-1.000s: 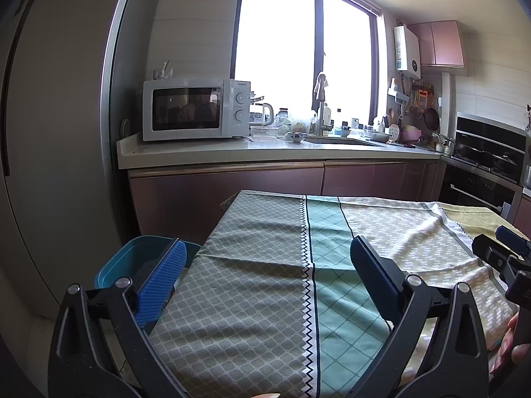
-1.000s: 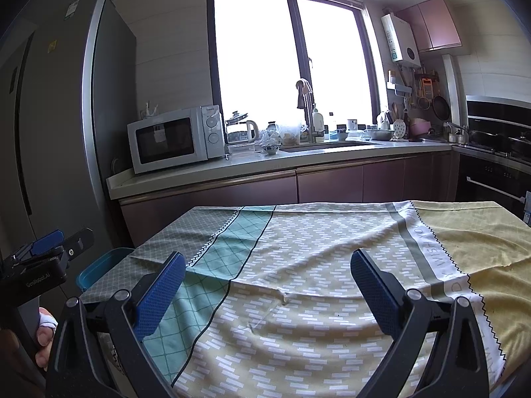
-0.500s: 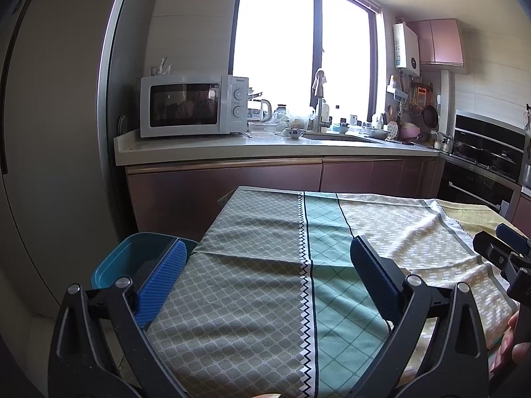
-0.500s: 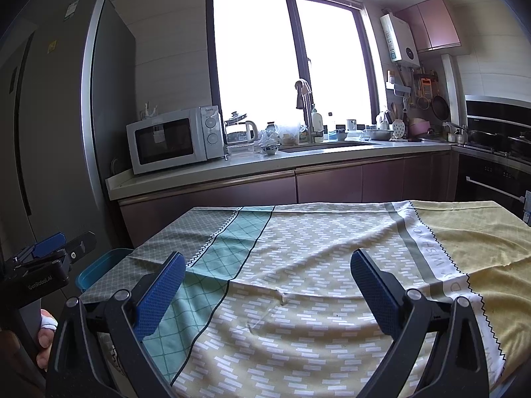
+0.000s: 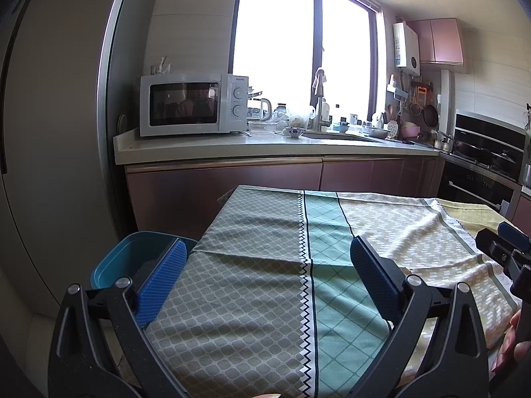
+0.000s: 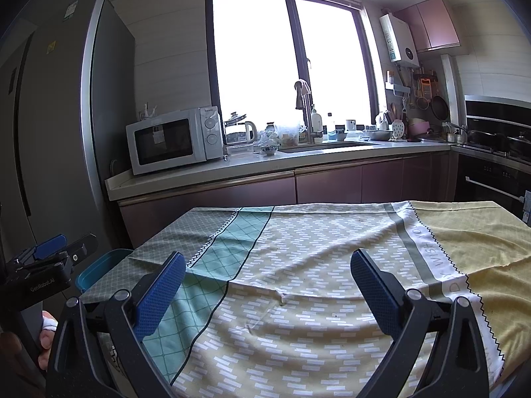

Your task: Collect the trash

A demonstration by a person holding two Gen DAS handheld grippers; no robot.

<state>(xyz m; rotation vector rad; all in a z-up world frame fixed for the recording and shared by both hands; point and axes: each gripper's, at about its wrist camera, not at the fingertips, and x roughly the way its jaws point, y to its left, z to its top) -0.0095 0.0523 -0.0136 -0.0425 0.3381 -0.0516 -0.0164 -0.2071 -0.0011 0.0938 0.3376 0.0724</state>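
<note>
Both grippers, left point(image 5: 265, 275) and right point(image 6: 267, 282), gape empty over the tablecloth point(image 6: 298, 265); no trash visible to judge, bin point(image 5: 132, 258) at nine o'clock.

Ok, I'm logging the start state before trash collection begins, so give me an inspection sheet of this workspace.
Surface: table under a patterned tablecloth, wrinkled, in grey, green, cream and yellow bands.
Job's things: blue bin on the floor off the table's left edge; no trash seen on the cloth.
Clutter: nothing seen on the table.
Grippers: left gripper open and empty over the grey and green bands; right gripper open and empty over the cream band.
Cables: nothing seen.
Surroundings: kitchen counter with a white microwave, a kettle, a sink under a bright window, a refrigerator at left, a built-in oven at right.
</note>
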